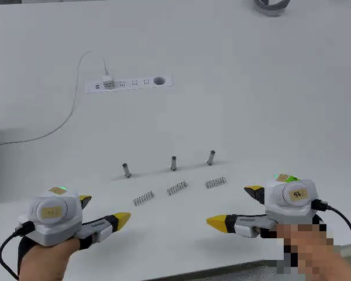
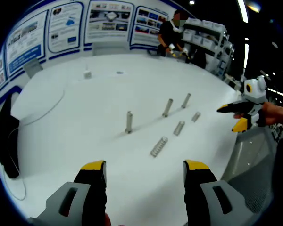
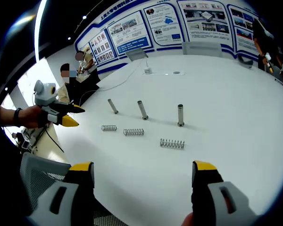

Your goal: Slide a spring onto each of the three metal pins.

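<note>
Not begun — three springs (image 1: 177,188) lie loose near bare pins (image 1: 174,163); left gripper (image 1: 104,209) and right gripper (image 1: 234,205) hold fingers (image 1: 121,219) spread, empty. Next — pinch one spring.

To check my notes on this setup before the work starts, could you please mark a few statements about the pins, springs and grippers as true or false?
1. The three metal pins stand on the table with nothing on them. True.
2. One spring already sits on a pin. False: all three springs lie on the table, on the near side of the pins.
3. The left gripper and the right gripper are both open and hold nothing. True.
4. The power strip lies between the springs and the grippers. False: it lies beyond the pins, on the far side of the table.
</note>
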`<state>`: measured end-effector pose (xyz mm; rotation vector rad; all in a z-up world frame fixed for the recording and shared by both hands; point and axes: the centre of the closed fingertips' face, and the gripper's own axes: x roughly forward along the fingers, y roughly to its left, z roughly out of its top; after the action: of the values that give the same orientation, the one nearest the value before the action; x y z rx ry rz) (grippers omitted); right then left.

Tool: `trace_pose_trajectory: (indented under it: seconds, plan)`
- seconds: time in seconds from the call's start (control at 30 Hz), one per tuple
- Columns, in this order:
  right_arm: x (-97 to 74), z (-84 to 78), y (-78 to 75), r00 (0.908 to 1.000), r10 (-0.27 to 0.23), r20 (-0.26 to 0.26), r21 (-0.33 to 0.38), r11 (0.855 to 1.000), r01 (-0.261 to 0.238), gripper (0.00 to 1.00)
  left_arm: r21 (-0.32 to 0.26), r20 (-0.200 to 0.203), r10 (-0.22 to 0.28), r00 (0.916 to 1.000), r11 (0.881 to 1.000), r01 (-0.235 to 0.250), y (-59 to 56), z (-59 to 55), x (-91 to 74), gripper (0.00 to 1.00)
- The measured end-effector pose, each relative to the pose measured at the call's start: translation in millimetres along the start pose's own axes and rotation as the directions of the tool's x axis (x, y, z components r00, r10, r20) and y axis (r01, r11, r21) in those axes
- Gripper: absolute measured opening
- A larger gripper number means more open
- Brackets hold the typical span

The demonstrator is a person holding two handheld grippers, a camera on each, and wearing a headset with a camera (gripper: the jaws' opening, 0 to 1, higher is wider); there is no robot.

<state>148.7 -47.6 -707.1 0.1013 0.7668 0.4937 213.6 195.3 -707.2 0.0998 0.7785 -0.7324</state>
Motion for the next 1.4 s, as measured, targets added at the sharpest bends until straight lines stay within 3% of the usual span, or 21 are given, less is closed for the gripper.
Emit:
trace_pose_trajectory:
  seconds: [0.6,0.83,1.4]
  plan:
    - [-1.9,-1.3,0.1,1.0000,-0.005,-0.001,0.003,1.000,0.005,0.87,0.115,-0.046,-0.056,0.9974,0.992,0.061,-13.2,4.4,10.5,0.73]
    - [-1.9,-3.0,0.7,1.0000,-0.004,-0.002,0.006,1.000,0.004,0.87,0.132,-0.051,-0.066,0.9965,0.989,0.072,-14.1,8.9,17.6,0.72]
    - [-4.6,-2.5,1.6,1.0000,-0.008,0.000,0.011,1.000,0.008,0.87,0.171,-0.110,-0.133,0.9850,0.974,0.151,-30.5,5.0,43.6,0.72]
